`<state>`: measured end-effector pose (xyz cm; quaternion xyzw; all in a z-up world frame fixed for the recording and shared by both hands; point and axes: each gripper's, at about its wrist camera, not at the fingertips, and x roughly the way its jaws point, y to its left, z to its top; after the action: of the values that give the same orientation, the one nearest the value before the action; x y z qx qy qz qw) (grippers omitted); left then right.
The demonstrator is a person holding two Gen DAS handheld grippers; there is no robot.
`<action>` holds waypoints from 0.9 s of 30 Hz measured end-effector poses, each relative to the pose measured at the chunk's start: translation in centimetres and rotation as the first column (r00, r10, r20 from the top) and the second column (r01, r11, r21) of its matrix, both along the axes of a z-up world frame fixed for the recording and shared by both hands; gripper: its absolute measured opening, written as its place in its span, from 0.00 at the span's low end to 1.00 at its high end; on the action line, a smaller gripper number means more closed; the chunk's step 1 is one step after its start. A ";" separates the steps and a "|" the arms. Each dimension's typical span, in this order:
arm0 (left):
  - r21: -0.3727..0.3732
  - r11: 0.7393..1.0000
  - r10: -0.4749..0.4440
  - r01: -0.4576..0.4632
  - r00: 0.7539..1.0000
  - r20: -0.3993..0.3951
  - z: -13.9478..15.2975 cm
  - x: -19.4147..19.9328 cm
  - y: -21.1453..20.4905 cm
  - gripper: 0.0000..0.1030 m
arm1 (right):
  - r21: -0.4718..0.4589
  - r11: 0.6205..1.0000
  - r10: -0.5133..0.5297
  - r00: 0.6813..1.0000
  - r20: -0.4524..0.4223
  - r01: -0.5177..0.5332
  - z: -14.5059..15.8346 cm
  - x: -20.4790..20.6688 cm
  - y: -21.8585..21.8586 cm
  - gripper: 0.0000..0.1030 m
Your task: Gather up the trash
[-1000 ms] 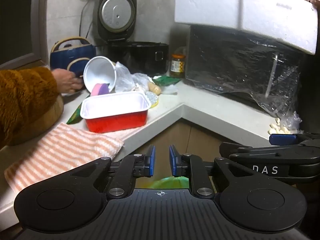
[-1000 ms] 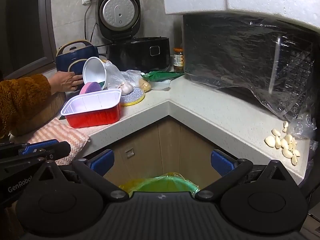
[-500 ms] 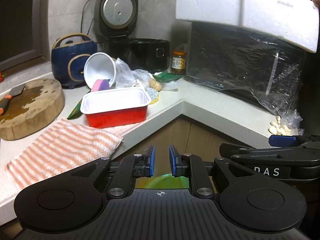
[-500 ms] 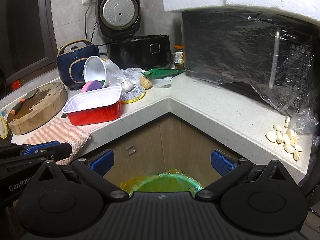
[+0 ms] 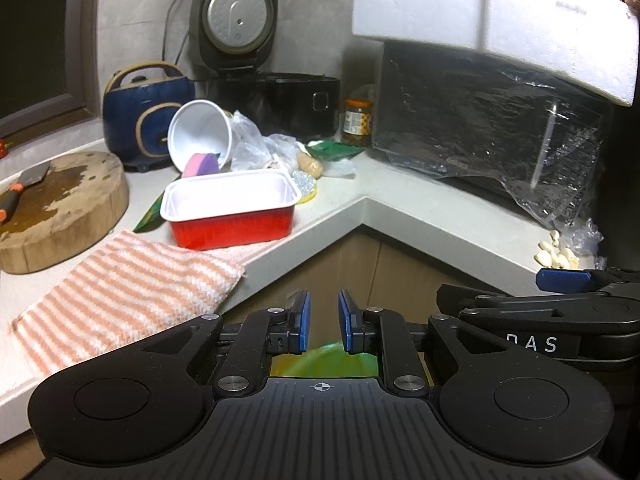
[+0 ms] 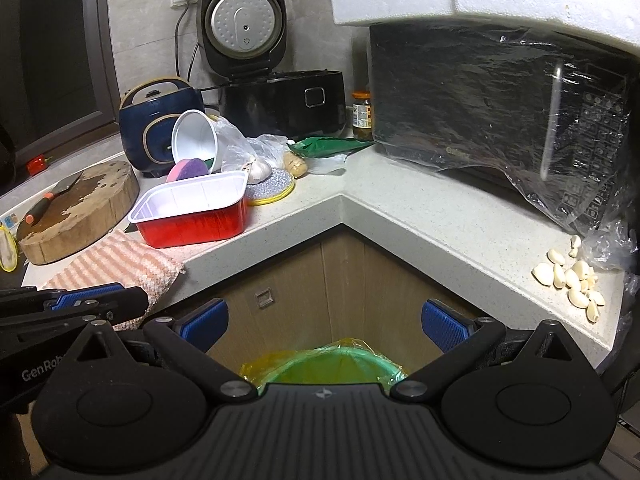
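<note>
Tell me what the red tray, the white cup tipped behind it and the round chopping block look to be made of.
Red tray: probably foil-type disposable container, glossy red outside, smooth white inside, rolled rim.
White cup: likely paper or thin plastic, matte white, thin rim; cannot tell which.
Chopping block: solid wood, bark-like edge, worn, stained top.

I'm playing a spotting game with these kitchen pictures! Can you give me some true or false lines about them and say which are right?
1. The red rectangular tray with white inside is empty. True.
2. The white paper cup stands upright. False: it lies tipped on its side.
3. The peeled garlic cloves sit on the round wooden chopping board. False: they lie on the speckled countertop.
4. The right gripper is wide open, holding nothing. True.
</note>
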<state>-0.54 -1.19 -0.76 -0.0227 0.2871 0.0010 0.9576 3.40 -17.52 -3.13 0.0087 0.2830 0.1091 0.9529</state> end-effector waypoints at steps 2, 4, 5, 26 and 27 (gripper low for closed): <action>0.001 1.000 0.001 -0.001 1.000 -0.004 0.0 0.1 0.0 0.19 | -0.001 1.000 0.000 1.000 -0.003 0.000 0.0 0.1 0.0 1.00; 0.001 1.000 0.002 -0.002 1.000 -0.008 0.0 0.1 0.0 0.19 | -0.002 1.000 0.001 1.000 -0.004 -0.001 0.0 0.1 0.0 1.00; 0.000 1.000 0.003 -0.003 1.000 -0.011 0.0 0.1 0.0 0.19 | -0.002 1.000 0.001 1.000 -0.004 -0.001 -0.1 0.1 0.0 1.00; -0.009 1.000 -0.005 0.005 1.000 0.003 0.2 -0.3 0.3 0.19 | -0.002 1.000 -0.015 1.000 -0.006 0.015 0.0 0.1 0.2 1.00; -0.010 1.000 -0.006 0.006 1.000 0.007 0.3 -0.3 0.4 0.19 | -0.001 1.000 -0.015 1.000 -0.006 0.015 0.0 0.1 0.1 1.00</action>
<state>-0.85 -0.84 -0.47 -0.0266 0.2840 -0.0032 0.9584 3.50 -17.39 -3.14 0.0105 0.2858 0.1016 0.9528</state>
